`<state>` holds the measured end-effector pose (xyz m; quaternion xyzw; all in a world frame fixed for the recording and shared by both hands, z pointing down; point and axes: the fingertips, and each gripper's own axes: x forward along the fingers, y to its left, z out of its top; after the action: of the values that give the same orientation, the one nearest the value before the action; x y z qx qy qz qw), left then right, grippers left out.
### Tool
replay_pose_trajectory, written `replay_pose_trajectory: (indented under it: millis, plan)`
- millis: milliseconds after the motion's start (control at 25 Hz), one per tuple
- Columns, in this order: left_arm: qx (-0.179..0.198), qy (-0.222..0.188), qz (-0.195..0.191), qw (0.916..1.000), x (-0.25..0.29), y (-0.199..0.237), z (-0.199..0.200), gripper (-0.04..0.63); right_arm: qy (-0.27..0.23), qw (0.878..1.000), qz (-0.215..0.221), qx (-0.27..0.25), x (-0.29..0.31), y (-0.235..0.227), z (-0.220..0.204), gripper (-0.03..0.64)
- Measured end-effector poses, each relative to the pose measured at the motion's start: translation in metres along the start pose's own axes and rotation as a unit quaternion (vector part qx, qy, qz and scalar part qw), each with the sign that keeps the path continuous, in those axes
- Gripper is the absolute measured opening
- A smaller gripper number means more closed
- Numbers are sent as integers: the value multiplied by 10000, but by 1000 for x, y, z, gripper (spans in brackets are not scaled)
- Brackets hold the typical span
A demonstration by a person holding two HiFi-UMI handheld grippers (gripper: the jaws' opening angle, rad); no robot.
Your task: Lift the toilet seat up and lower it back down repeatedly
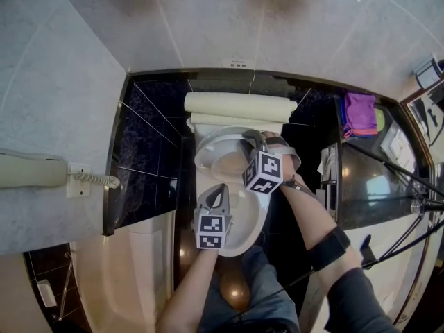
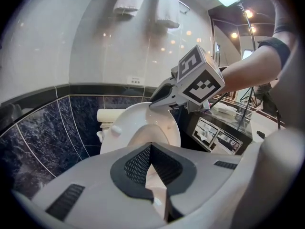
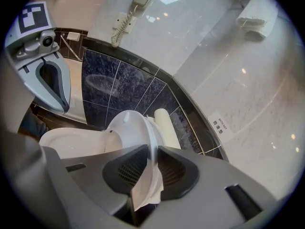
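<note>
The white toilet seat (image 1: 208, 143) stands tilted up off the bowl (image 1: 248, 229), part-way raised. My right gripper (image 1: 251, 144) is at the seat's front edge, and in the right gripper view the thin rim (image 3: 143, 175) passes between its pads (image 3: 177, 171), which are shut on it. In the left gripper view the raised seat (image 2: 138, 123) shows with the right gripper (image 2: 161, 95) at its top edge. My left gripper (image 1: 220, 190) hovers over the front of the bowl, its jaws (image 2: 151, 149) shut with nothing between them. It touches nothing.
The cream lid and tank (image 1: 239, 106) stand behind the seat against dark blue tiles (image 1: 149, 158). A wall phone (image 1: 31, 168) hangs at the left, with a bathtub edge (image 1: 132, 269) below it. A counter with a pink cloth (image 1: 361, 113) is on the right. The person's knees are under the bowl.
</note>
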<state>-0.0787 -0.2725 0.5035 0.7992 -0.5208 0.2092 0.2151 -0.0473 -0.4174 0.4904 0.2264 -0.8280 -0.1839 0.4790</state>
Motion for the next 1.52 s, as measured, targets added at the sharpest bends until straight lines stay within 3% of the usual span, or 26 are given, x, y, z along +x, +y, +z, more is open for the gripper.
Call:
replay_pose_trajectory:
  millis: [320, 680, 1080, 1360, 1520]
  plan:
    - [143, 4, -241, 9996, -38, 0, -24, -12, 196, 9993, -325, 38, -37, 43, 11, 86]
    - [318, 93, -736, 9967, -78, -6, -84, -12, 630, 9942, -842, 202, -80, 110, 16, 86]
    - [230, 168, -421, 9987, -88, -21, -130, -12, 463, 9942, -969, 98, -121, 207, 12, 87]
    - [292, 176, -317, 9989, -86, -53, -163, -12, 288, 9976, -621, -123, -134, 291, 2, 106]
    - [168, 125, -243, 9995, -86, -59, -180, -12, 143, 9982, -590, -14, -135, 315, 0, 119]
